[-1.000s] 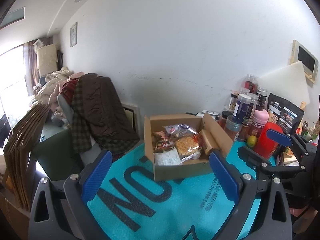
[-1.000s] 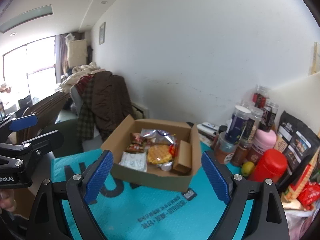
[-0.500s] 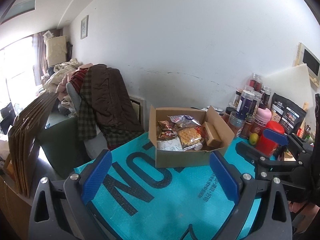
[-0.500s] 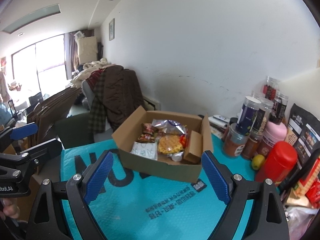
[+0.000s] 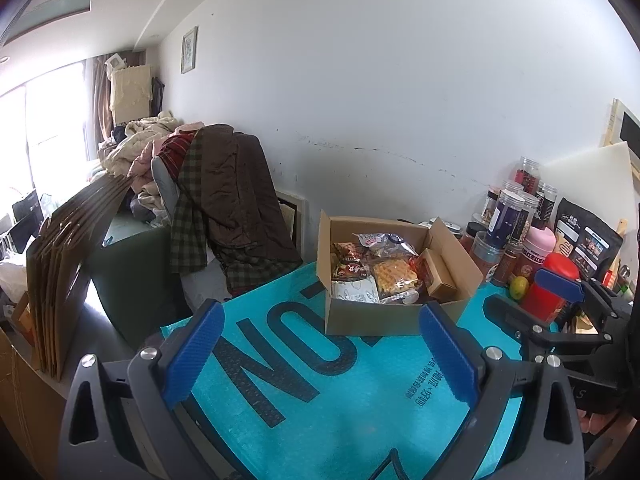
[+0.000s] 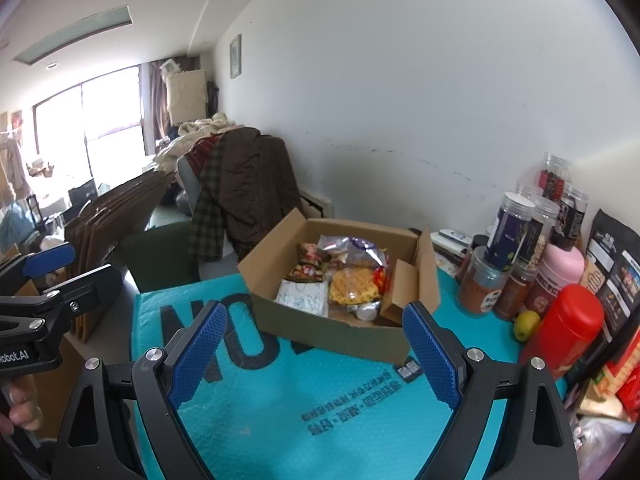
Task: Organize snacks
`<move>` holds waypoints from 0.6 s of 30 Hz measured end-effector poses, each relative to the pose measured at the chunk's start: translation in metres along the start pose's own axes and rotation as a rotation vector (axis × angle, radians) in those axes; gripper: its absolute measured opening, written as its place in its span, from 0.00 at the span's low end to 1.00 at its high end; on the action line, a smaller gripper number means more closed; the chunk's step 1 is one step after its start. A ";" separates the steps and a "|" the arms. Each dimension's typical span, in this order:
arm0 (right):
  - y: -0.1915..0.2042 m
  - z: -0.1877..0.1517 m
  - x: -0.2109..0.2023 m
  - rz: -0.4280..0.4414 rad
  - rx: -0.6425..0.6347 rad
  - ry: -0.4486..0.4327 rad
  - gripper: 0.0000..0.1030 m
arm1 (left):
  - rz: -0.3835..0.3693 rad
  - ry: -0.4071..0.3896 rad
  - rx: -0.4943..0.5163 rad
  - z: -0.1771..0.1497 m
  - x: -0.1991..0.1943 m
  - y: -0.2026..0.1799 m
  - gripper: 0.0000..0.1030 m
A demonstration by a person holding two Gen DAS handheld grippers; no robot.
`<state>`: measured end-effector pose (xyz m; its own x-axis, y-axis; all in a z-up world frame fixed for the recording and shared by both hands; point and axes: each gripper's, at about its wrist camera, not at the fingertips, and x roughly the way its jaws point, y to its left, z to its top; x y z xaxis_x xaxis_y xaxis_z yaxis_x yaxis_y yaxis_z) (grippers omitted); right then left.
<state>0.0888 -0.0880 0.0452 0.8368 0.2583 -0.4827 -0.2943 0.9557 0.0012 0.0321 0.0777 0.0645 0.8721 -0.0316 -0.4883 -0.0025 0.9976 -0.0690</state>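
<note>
Crowding box (image 6: 340,332): jars (image 6: 510,236); red bottle (image 6: 564,328)

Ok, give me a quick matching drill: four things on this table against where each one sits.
Things:
1. waffle pack
2. red canister
3. lime
4. cardboard box

Places:
A. on the teal mat
B. inside the box
C. between the spice jars and the red canister
D. right of the box, at the front of the jars

Pairs: 1-B, 2-D, 3-C, 4-A
</note>
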 end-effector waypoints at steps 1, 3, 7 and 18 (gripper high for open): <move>0.000 0.000 0.000 0.001 -0.003 0.001 0.88 | 0.001 0.001 0.000 0.000 0.000 0.000 0.97; 0.001 0.000 -0.001 0.003 -0.009 -0.001 0.88 | 0.002 0.001 0.000 -0.001 0.000 0.000 0.97; 0.002 0.000 -0.003 0.005 -0.012 -0.006 0.88 | -0.002 0.004 0.001 0.000 0.001 0.000 0.97; 0.000 0.001 -0.009 -0.019 -0.011 -0.017 0.88 | -0.023 0.014 0.015 -0.002 0.001 -0.004 0.97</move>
<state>0.0818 -0.0898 0.0498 0.8502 0.2426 -0.4673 -0.2832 0.9589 -0.0175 0.0317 0.0736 0.0625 0.8647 -0.0552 -0.4992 0.0250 0.9974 -0.0669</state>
